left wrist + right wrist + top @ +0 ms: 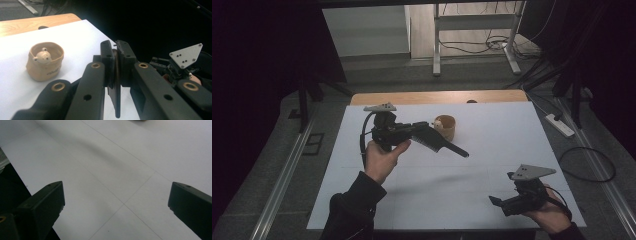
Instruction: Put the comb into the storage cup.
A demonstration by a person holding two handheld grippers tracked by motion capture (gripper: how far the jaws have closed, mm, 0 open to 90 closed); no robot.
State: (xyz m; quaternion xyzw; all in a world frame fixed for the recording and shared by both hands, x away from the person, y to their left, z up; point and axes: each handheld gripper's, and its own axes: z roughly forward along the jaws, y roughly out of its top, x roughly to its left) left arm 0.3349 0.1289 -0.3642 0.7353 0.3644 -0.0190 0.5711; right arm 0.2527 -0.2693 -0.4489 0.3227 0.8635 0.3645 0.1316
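Observation:
My left gripper [426,133] hangs above the white sheet [502,125] left of centre, shut on a thin black comb-like tool [447,146] whose handle juts out to the right. In the left gripper view the jaws [115,53] pinch that flat tool [116,100] edge-on. Just beyond stands a small tan cup [445,128] with a bear figure inside [44,61]. My right gripper [495,202] rests low at the sheet's near right corner; its grey plate [186,56] also appears in the left gripper view. Its jaws [116,202] stand wide open over bare sheet.
The white sheet covers a wooden table whose bare edge [437,96] runs along the back. On the floor to the right lie a power strip [559,125] and a looped cable [592,165]. A metal frame [437,45] stands behind the table.

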